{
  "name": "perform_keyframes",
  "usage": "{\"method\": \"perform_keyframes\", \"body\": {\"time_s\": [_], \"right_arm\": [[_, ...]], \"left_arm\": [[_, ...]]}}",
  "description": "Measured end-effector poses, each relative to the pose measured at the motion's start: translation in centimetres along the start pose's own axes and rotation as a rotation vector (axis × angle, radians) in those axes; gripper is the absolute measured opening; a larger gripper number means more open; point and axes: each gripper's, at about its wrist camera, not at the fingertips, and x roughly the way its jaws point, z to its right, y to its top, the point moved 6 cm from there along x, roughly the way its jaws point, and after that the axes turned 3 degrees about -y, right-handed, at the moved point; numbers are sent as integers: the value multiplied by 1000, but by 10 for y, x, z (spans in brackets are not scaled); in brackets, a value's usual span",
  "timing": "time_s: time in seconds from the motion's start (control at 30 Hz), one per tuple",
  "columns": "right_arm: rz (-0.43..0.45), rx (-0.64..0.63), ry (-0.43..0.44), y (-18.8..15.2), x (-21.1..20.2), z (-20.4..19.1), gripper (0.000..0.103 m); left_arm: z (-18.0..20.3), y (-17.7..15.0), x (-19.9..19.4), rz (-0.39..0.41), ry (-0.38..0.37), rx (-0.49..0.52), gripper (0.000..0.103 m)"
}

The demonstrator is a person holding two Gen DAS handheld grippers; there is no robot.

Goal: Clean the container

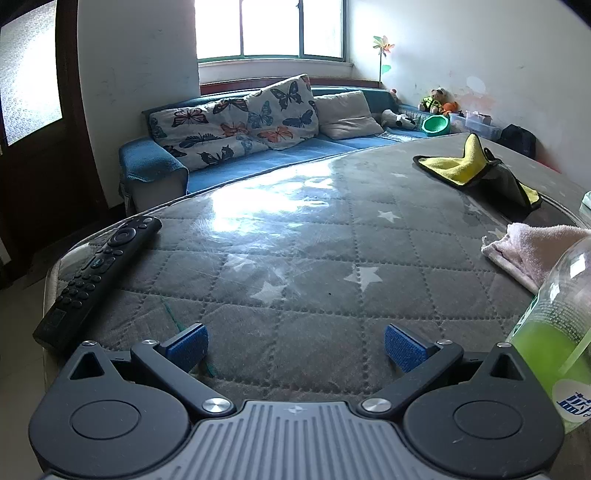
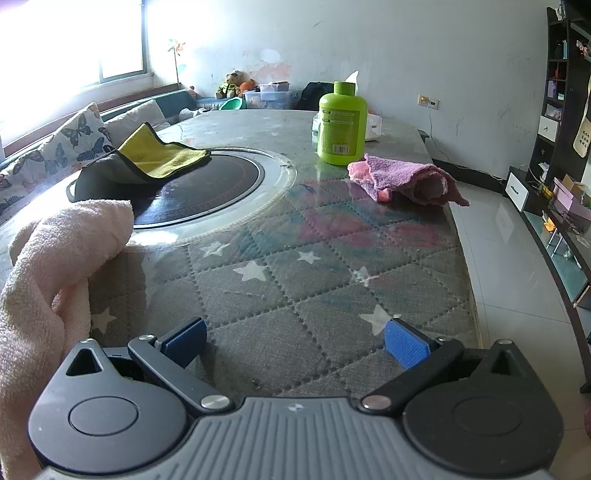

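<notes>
Both grippers, the left gripper (image 1: 293,347) and the right gripper (image 2: 295,343), hover low over the quilted surface (image 2: 295,280) with fingers spread wide and holding nothing. A clear bottle (image 1: 557,332) of green liquid stands just right of the left fingers, a pale pink towel (image 2: 48,266) beside it. Smooth, rigid and probably slippery, the bottle looks best gripped around its labelled middle; a green bottle (image 2: 341,123) stands well away.

Blue sofa (image 1: 258,147) under bright window (image 1: 273,29)
</notes>
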Motion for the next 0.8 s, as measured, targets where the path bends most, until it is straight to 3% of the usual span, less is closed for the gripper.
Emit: {"method": "perform_keyframes", "body": {"time_s": [0.8], "right_arm": [[4, 7, 4, -1, 0, 1, 103]], "left_arm": [[0, 0, 1, 6, -2, -3, 103]]}}
